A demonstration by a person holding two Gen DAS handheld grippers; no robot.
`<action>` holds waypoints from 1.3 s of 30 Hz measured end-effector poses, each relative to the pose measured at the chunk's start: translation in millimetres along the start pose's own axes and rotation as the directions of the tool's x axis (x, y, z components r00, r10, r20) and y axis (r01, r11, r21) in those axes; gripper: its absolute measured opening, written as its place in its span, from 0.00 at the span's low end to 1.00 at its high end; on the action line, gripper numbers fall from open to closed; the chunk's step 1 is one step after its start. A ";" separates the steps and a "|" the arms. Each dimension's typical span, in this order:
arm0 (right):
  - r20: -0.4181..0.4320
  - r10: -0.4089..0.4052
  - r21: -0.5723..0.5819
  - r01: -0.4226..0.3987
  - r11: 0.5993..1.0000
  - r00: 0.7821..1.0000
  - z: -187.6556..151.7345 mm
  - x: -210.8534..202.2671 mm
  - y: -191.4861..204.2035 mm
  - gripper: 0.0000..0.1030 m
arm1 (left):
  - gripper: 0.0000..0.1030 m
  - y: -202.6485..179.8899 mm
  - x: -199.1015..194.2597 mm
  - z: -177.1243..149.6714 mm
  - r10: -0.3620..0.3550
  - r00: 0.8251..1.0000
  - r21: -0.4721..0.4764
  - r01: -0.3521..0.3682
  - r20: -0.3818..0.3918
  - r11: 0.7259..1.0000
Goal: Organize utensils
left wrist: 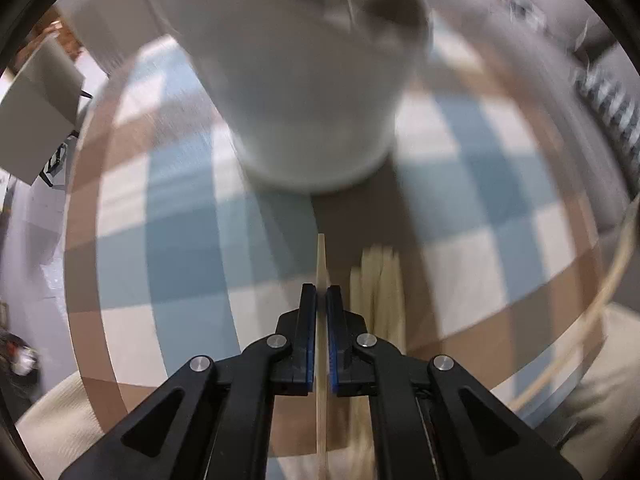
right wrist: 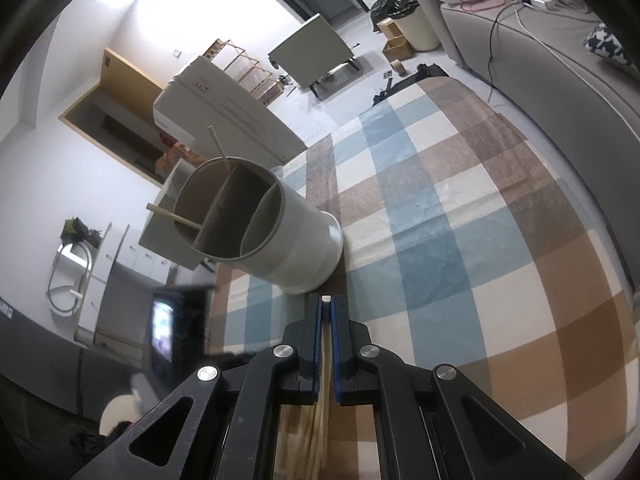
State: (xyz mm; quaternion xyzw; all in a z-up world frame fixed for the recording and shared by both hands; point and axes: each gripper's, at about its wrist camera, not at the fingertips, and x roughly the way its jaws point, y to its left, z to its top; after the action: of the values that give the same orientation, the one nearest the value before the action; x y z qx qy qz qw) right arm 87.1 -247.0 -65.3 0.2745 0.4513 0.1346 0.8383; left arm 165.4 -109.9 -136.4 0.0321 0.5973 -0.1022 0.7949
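A white round utensil holder (right wrist: pixel 288 240) stands on the checked rug (right wrist: pixel 440 208), divided inside into compartments. Two wooden chopsticks (right wrist: pixel 218 148) lean out of its far left compartment. My right gripper (right wrist: pixel 326 308) is shut on a bundle of pale chopsticks (right wrist: pixel 323 400), just short of the holder's base. In the blurred left wrist view the holder (left wrist: pixel 312 92) fills the top. My left gripper (left wrist: pixel 322 294) is shut on a single chopstick (left wrist: pixel 322 260) that points up toward it. The bundle of chopsticks (left wrist: pixel 380 280) lies just to the right of it.
A grey sofa (right wrist: pixel 560 64) with cables and a bag runs along the right. A white appliance (right wrist: pixel 224 112) and a grey chair (right wrist: pixel 312 52) stand beyond the holder, with cardboard boxes (right wrist: pixel 396 40) farther back. Cream cloth (left wrist: pixel 60 420) shows at the lower left.
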 end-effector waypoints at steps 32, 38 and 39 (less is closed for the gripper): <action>0.255 -0.048 -0.324 0.133 0.937 0.966 -22.8 -44.7 97.0 0.03 | 0.00 44.2 -138.2 -40.3 -0.180 0.912 0.029 0.183 0.369 0.983; 0.313 -0.024 -0.332 0.133 0.934 0.949 -0.3 -57.2 113.9 0.03 | 0.00 46.7 -165.7 -33.4 -0.202 0.899 0.051 0.198 0.388 0.979; 0.325 -0.019 -0.339 0.135 0.931 0.945 5.0 -59.2 118.5 0.03 | 0.00 46.8 -174.0 -30.2 -0.207 0.895 0.057 0.201 0.396 0.978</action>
State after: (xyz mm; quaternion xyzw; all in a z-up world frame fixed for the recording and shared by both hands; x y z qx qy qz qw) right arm 60.9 -180.4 46.3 0.1176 0.2897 0.1351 0.9402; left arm 100.1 -37.3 18.0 -0.0462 0.4217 -0.1938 0.8845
